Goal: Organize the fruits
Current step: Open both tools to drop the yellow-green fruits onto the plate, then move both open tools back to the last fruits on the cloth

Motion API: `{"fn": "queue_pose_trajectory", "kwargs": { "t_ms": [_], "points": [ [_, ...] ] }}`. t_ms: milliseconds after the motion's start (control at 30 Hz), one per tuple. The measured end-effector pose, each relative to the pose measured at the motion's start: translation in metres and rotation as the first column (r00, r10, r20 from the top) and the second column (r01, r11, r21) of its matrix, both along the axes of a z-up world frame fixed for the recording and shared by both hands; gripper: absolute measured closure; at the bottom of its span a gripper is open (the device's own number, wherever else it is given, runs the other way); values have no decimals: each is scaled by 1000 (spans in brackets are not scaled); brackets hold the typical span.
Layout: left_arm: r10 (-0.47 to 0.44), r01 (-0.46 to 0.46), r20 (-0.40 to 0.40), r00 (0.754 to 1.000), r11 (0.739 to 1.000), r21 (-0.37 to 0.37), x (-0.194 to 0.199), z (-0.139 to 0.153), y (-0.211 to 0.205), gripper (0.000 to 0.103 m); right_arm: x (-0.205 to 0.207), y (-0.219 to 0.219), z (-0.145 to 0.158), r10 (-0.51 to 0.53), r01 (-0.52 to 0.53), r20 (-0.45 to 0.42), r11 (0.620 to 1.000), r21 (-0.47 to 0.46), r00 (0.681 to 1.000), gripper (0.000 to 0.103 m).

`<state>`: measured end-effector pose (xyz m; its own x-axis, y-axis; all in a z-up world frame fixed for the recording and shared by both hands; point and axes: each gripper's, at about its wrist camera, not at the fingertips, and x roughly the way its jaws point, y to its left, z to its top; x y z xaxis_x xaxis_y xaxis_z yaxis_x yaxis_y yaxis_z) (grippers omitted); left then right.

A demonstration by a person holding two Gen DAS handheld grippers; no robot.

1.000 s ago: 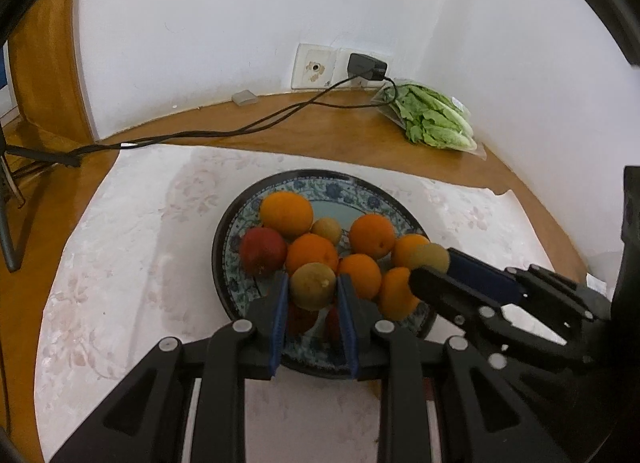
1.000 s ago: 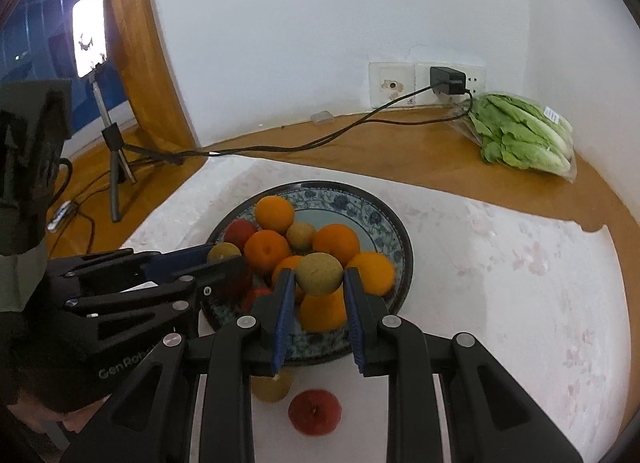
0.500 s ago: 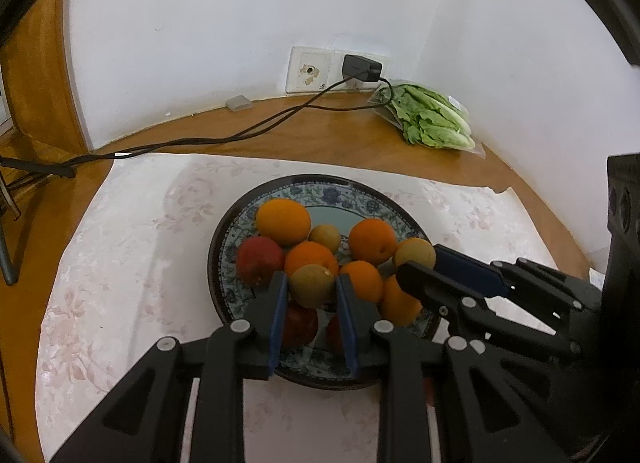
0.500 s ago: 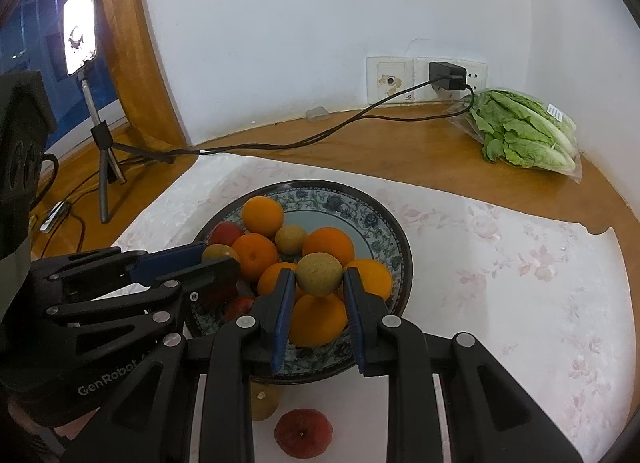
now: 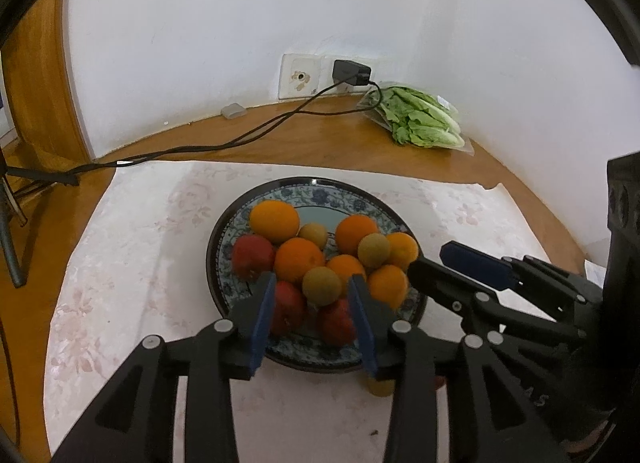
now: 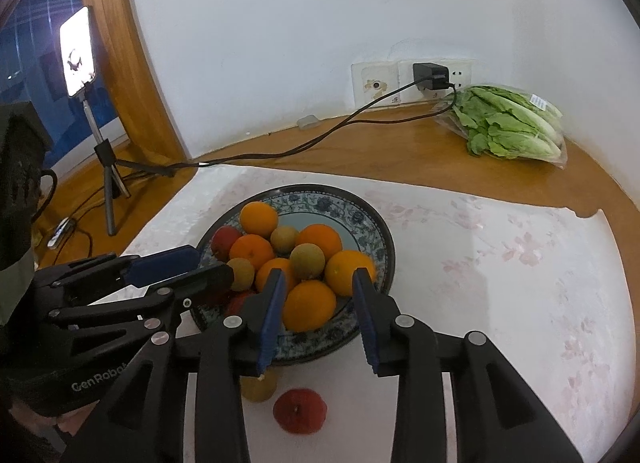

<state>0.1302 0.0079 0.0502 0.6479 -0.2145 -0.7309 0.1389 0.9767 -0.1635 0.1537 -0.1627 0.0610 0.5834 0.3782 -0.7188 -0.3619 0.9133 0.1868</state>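
- On the pale floral cloth [image 5: 132, 271]: one round blue-patterned plate [image 5: 344, 193], heaped with fruit, both grippers poised at its near edge.
- Left gripper [image 5: 314, 305]: jaws opening, blue pads clear of the fruit. A brown-green round fruit [image 5: 321, 286] sits between the fingertips on top of the pile, resting on two red fruits [image 5: 288, 313] below, with a gap on either side.
- Right gripper [image 6: 318, 303]: jaws opening, nothing pressed. A second brown-green fruit [image 6: 307, 261] lies just beyond the tips, atop the oranges [image 6: 309, 305]; the nearest orange shows between the pads.
- Off the plate, on the cloth near the right gripper: one red fruit [image 6: 300, 410] and one yellowish fruit [image 6: 258, 386], side by side; the yellowish one is partly hidden.
- On the wooden floor by the wall: bagged lettuce [image 6: 508, 127], charger with black cable [image 6: 430, 77], phone on a tripod [image 6: 78, 51].
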Motion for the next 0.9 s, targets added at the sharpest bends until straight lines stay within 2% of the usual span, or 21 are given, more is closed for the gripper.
{"fn": "queue_pose_trajectory", "kwargs": {
  "t_ms": [167, 433, 733, 900],
  "points": [
    [3, -3, -4, 1000, 1000, -12, -11, 5, -1, 55, -13, -9, 8, -20, 20, 8, 1000, 21, 1000, 61],
    [6, -7, -15, 1000, 999, -34, -31, 9, -3, 52, -38, -24, 13, -82, 82, 11, 996, 26, 997, 54],
    [-6, 5, -38, 999, 999, -35, -51, 2, -11, 52, -61, -41, 6, -122, 124, -28, 991, 58, 992, 53],
    [-13, 12, -50, 999, 1000, -19, -56, -5, -17, 52, -70, -51, 3, -154, 155, -26, 987, 37, 988, 53]
  ]
}}
